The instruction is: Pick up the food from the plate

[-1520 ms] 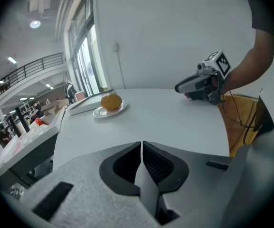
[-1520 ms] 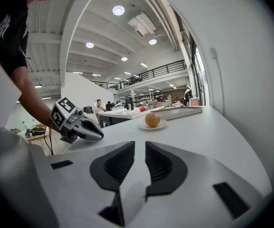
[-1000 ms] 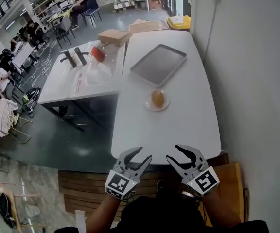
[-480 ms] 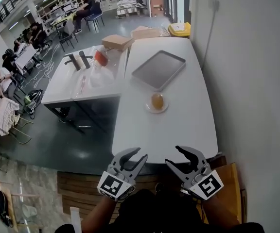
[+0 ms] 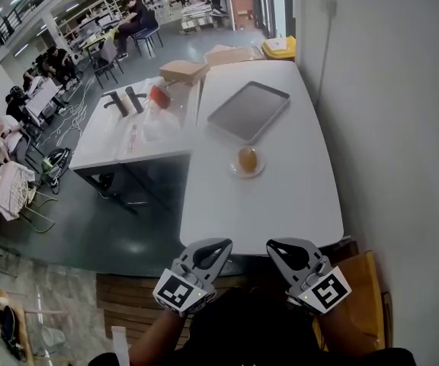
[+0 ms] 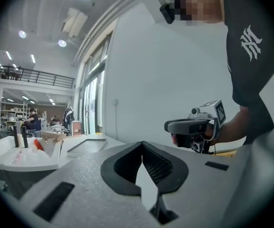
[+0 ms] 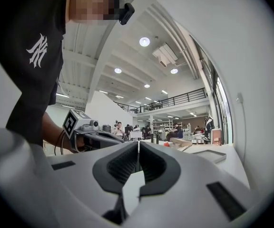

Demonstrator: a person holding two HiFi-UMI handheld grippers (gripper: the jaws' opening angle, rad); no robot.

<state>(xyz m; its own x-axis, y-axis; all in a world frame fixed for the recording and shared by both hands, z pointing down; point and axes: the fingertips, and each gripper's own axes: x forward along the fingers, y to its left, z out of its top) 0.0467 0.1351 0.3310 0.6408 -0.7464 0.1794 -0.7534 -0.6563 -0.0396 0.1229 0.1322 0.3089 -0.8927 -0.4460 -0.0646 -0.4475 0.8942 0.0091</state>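
A flat grey metal tray (image 5: 248, 110) lies on the long white table (image 5: 280, 197) — near its far end, brown cardboard boxes (image 5: 183, 70) and a yellow bin (image 5: 280, 47).

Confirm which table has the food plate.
The white table by the wall: plate with food sits near its middle, near the metal tray. The other table holds dark bottles.

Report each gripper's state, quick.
Left gripper: shut, jaws just closed, nothing between them.
Right gripper: shut, jaws just closed, nothing between them.
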